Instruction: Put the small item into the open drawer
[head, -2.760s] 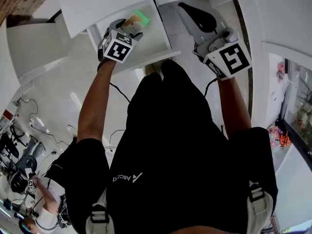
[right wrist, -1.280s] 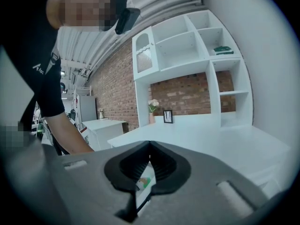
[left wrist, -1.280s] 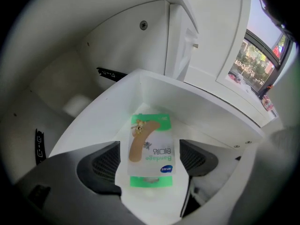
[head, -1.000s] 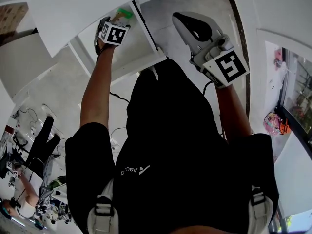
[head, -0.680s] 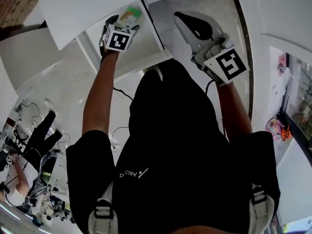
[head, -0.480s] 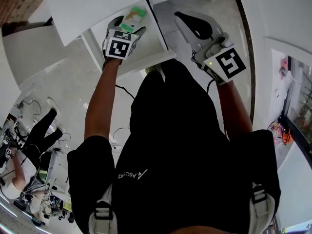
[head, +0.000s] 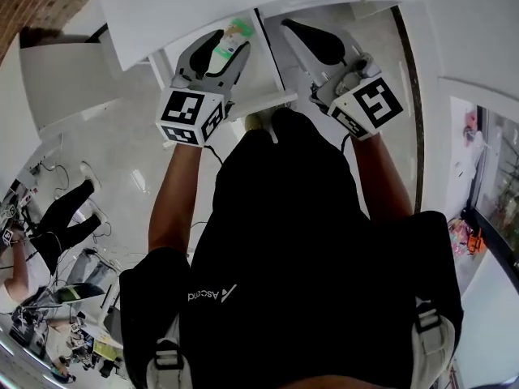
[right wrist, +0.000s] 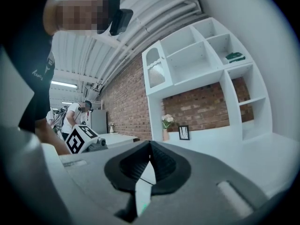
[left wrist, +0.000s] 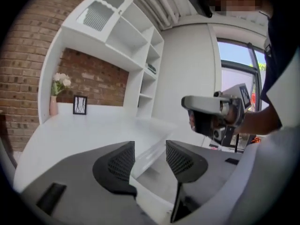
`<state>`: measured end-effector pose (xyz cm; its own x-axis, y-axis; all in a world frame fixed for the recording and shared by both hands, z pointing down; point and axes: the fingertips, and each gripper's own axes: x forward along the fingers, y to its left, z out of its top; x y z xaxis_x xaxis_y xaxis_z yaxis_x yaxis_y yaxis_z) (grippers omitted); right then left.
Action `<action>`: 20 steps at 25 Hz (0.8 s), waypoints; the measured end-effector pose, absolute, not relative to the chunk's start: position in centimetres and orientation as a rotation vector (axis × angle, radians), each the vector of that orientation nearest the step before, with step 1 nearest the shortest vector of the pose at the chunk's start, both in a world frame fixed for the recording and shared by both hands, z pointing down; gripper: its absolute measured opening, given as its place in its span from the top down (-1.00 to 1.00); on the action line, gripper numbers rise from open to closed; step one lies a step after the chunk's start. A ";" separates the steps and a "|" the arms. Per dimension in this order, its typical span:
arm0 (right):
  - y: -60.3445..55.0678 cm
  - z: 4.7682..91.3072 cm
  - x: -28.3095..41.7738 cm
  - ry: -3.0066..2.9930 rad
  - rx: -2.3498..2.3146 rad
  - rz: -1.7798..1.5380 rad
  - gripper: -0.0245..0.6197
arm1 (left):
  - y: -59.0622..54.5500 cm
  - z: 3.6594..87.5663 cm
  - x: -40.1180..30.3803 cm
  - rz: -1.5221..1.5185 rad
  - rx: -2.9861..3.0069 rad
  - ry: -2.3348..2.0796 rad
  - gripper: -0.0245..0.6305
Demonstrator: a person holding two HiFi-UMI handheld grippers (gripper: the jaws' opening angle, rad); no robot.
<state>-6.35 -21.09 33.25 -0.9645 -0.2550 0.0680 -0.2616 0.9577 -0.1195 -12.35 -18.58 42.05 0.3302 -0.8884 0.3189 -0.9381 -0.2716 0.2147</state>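
Note:
The small item [head: 234, 32], a green and tan packet, lies inside the open white drawer [head: 261, 70] at the top of the head view. My left gripper [head: 220, 47] hangs over the drawer, just short of the packet. Its jaws are closing with nothing between them; in the left gripper view [left wrist: 150, 156] only the drawer [left wrist: 156, 179] shows through the gap, and the packet is hidden there. My right gripper [head: 290, 27] is held to the right of the drawer, jaws shut and empty [right wrist: 150, 162].
A white countertop [head: 243, 2] overhangs the drawer. A white shelf unit [right wrist: 201, 64] stands against a brick wall, with a picture frame [right wrist: 183, 132] and a vase of flowers [right wrist: 166, 125] on the counter. People stand far off at the lower left [head: 49, 225].
My left gripper has drawn back from the drawer towards me, leaving the packet lying inside. Its jaws have come closer together. The right gripper has shifted only slightly.

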 end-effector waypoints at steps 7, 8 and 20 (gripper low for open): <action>-19.4 29.3 -7.2 -3.152 0.327 0.183 0.92 | -16.7 31.5 -13.4 -0.035 2.329 -1.823 0.56; -19.0 28.7 -7.3 -3.167 0.310 0.180 0.92 | -16.4 30.2 -13.4 -0.058 2.344 -1.842 0.62; -15.3 23.5 -8.6 -3.295 0.117 0.003 0.92 | -13.7 21.4 -11.8 -0.128 2.545 -1.971 0.93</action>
